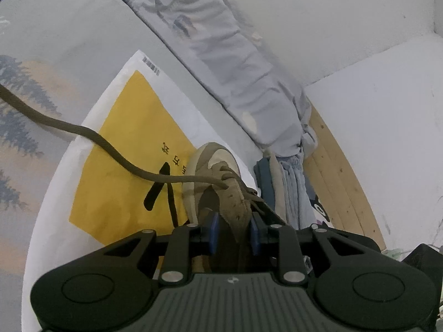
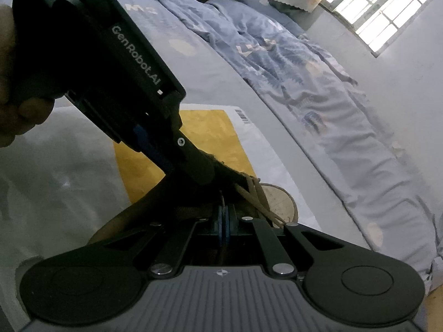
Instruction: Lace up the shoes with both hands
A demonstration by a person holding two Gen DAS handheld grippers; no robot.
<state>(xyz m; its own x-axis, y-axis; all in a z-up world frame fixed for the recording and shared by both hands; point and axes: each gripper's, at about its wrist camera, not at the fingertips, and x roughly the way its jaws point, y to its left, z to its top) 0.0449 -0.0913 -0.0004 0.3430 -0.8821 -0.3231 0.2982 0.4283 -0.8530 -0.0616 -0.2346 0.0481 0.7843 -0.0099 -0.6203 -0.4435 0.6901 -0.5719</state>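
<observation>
1. The left gripper [image 1: 234,231] is clamped on the eyelet flap of the tan sneaker [image 1: 218,182], which sits on a yellow-and-white bag [image 1: 116,149] on the bed.
2. The right gripper [image 2: 224,225] is fully together, apparently pinching the brown lace [image 1: 83,135].
3. Judged progress: lower eyelets laced; upper eyelets empty, no bow tied.

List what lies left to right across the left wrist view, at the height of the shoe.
Tree-print bedsheet → white and yellow bag → tan shoe, its eyelet flap between the left gripper pads → folded blue clothes → wooden bed frame → white wall.
</observation>
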